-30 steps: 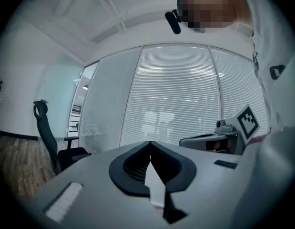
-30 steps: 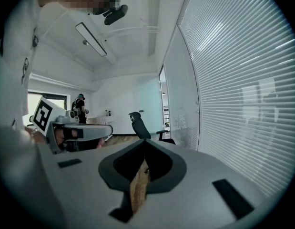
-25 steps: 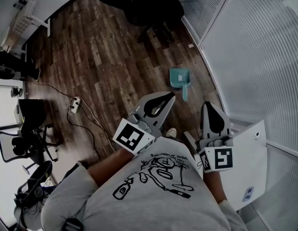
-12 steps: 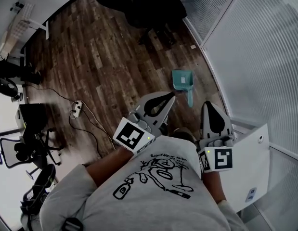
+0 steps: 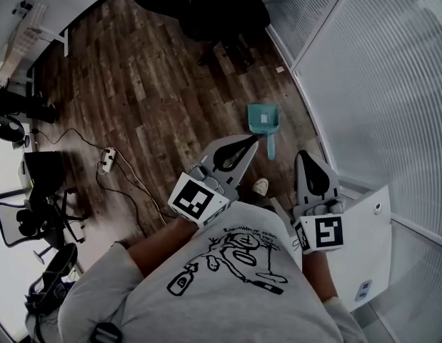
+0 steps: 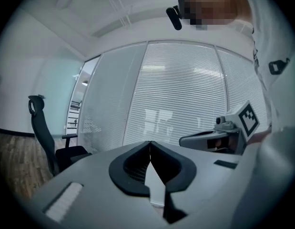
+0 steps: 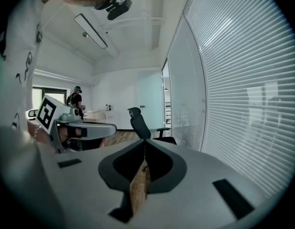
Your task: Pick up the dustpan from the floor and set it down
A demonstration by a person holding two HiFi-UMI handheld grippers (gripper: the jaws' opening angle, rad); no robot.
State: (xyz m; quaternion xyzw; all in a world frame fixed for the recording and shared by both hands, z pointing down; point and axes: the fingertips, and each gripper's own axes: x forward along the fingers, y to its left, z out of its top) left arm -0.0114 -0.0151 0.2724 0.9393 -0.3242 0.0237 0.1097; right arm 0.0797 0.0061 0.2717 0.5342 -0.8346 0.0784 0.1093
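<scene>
A teal dustpan point(image 5: 264, 119) lies flat on the wooden floor near the glass wall, its handle pointing toward me. My left gripper point(image 5: 254, 141) is held in the air just below and left of the dustpan in the head view, its jaws shut and empty. My right gripper point(image 5: 307, 154) is held to the right of the handle, also shut with nothing in it. In the left gripper view point(image 6: 149, 142) the tips meet in front of the blinds. The right gripper view point(image 7: 145, 141) shows its tips together, pointing at an office chair point(image 7: 140, 124). The dustpan appears in neither gripper view.
Black office chairs point(image 5: 224, 9) stand at the far end by the glass wall point(image 5: 370, 84). A power strip point(image 5: 106, 160) with cables lies on the floor at left. A white board point(image 5: 370, 241) leans at lower right. My shoe point(image 5: 260, 186) is below the dustpan.
The dustpan has shifted slightly up and left in the head view as I stepped; my shoe is in sight again. Both grippers stay shut and held in the air.
</scene>
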